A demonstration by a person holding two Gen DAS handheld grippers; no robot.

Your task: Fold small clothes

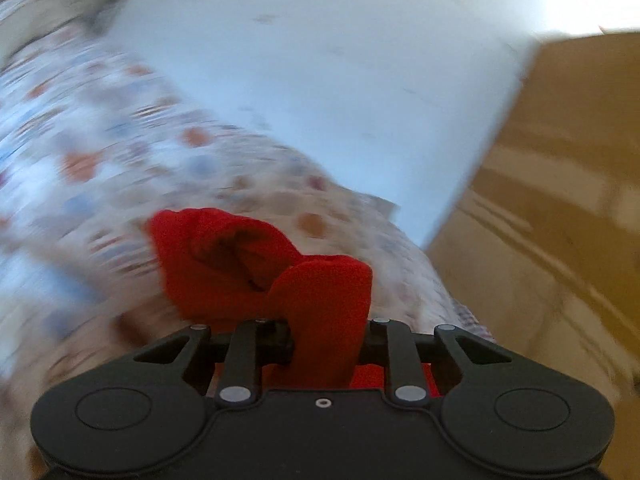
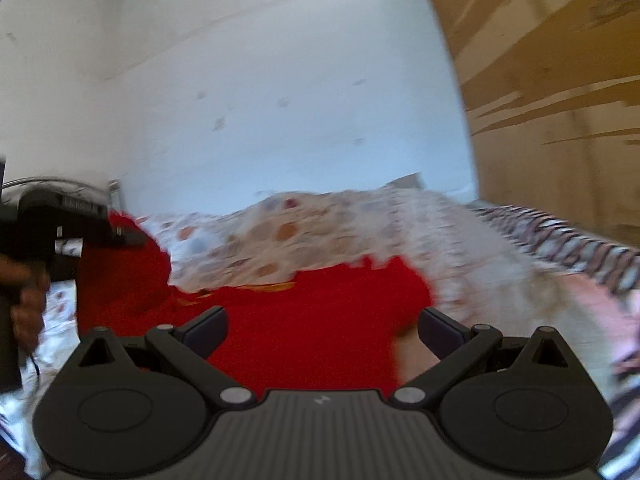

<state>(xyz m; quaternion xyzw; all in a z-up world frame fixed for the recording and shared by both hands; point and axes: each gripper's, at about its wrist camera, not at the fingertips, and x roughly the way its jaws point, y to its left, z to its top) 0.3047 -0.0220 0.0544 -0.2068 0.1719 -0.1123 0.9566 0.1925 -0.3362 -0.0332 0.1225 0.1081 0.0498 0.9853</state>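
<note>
- Two claws are seen, one in each wrist view, both over a bed point(image 2: 400, 224) covered by a patterned sheet point(image 1: 100, 140).
- One red garment point(image 1: 224, 264) is gripped by the left claw point(image 1: 320, 332): a bunched fold of the red cloth is pinched between its narrowed jaws and rises in front of them.
- From the right wrist view, the left claw point(image 2: 120, 236) is seen at the left edge, held by a hand point(image 2: 24, 300), with the red garment point(image 2: 304, 328) hanging from its tip.
- From that tip the red cloth is spread across to the space in front of the right claw point(image 2: 320, 332).
- The right claw's jaws are held wide apart; the red cloth lies between and beyond them, and no pad is seen pressing on it.
- Part of the patterned sheet is seen lying over the far edge of the red garment in the right wrist view.
- A white wall point(image 1: 320, 60) is seen behind the bed, and a brown wooden surface point(image 1: 560, 160) at the right.
- Much of both views is blurred, so the garment's kind cannot be told.
</note>
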